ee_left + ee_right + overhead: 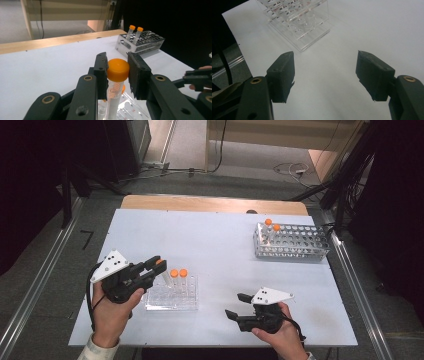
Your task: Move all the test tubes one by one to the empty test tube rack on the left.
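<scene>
My left gripper [157, 263] is shut on the orange cap of a clear tube [160, 262], held upright over the left end of a clear plastic rack [172, 299]. In the left gripper view the pads [101, 72] press on both sides of that cap [118, 69], and the tube hangs below it. Two more orange-capped tubes [178, 273] stand in the clear rack. My right gripper [234, 304] rests low at the front right, open with nothing between its fingers [325, 75], pointing toward the clear rack [299, 22].
A metal rack [292, 241] with many holes stands at the back right and holds two orange-capped tubes [272, 225] at its left end. The white table top [210, 245] ends in a wooden strip [215, 203] at the back.
</scene>
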The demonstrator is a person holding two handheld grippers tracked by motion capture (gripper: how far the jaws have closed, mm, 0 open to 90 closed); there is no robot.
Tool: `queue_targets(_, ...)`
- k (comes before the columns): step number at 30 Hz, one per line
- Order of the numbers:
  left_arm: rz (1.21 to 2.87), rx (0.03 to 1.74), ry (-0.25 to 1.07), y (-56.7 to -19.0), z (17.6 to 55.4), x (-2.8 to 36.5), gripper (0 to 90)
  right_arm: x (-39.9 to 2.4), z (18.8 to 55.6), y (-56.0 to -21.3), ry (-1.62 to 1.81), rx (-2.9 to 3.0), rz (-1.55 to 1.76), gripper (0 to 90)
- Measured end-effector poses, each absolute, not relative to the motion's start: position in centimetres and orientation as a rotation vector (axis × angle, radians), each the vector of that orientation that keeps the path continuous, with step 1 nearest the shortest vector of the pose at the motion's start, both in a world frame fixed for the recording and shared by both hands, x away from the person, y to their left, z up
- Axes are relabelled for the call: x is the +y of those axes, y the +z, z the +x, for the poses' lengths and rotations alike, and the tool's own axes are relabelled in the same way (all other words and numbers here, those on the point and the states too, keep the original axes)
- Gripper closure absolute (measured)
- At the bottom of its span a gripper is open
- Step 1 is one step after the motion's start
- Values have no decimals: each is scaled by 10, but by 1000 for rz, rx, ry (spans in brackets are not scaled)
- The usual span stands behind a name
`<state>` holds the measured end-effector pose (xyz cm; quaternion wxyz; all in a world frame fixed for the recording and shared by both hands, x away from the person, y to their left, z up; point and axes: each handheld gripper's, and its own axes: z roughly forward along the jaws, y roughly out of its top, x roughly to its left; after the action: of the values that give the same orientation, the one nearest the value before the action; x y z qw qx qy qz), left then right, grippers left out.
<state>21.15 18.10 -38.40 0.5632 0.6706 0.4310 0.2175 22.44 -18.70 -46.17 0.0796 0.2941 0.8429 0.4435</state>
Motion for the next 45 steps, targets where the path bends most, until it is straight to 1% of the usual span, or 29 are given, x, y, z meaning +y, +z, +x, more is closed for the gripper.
queue_targets(4,1579,1030,567,-387,215,184,705,-187,224,-462,1328,2518,882,304)
queue_targets(14,1578,1046,580,-395,223,182,705,-187,225,-462,1329,2516,882,305)
queue_targets(29,1647,1045,628,-410,225,170,704,-186,224,-462,1326,2524,879,305)
queue_targets(41,1671,1064,622,-421,223,167,699,-186,224,-463,1319,2524,871,305)
queue_targets(44,1670,1066,610,-422,223,166,685,-185,223,-463,1315,2527,872,305)
queue_targets(45,1667,1065,604,-422,223,166,668,-185,223,-464,1315,2527,871,305)
